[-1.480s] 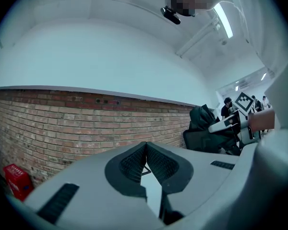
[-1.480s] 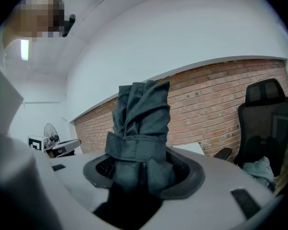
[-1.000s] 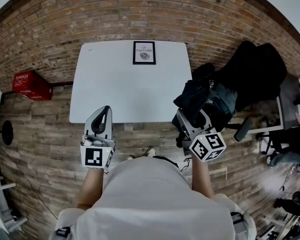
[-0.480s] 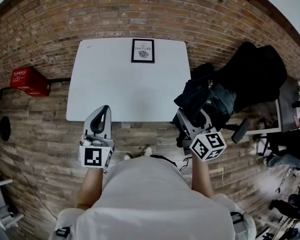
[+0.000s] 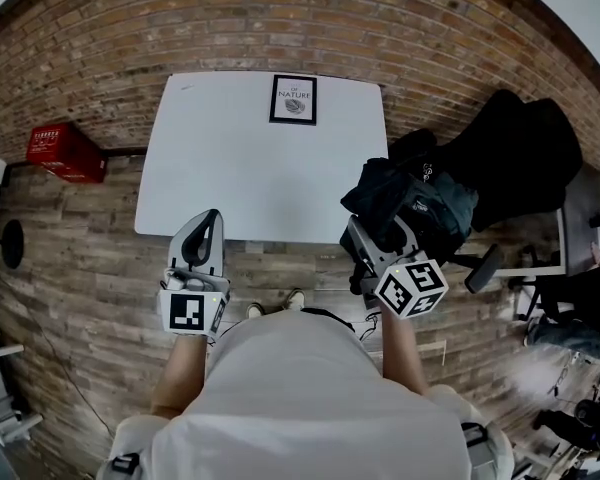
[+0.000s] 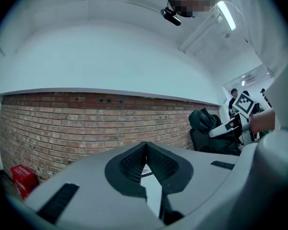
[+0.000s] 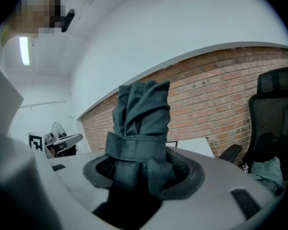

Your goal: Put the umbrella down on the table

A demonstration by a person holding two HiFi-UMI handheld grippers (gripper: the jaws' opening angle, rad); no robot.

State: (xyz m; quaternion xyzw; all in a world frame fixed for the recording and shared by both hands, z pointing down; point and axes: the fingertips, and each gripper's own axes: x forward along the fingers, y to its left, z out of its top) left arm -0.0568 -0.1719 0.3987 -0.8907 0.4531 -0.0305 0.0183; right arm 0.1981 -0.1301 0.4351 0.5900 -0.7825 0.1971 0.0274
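Right gripper view: the right gripper [image 7: 141, 164] is clamped on a folded dark grey umbrella [image 7: 141, 119]. The umbrella is held upright between the pads, with its strap wrapped round it just above the jaws. A brick wall [image 7: 216, 90], a corner of the white table [image 7: 198, 147] and an office chair [image 7: 274, 114] are seen behind.

Left gripper view: the left gripper [image 6: 145, 150] is closed tip to tip, with nothing between the pads. A red crate [image 6: 21, 177] is noted far left, by the wall.

Head view: both grippers are held at the near side of the table, the left at its near edge and the right off its near right corner, beside a dark bag [image 5: 420, 203]. The umbrella is kept off the table, over the wooden floor [image 5: 70, 258]. Only a framed sign [image 5: 293, 100] is seen on the tabletop, at the far edge.
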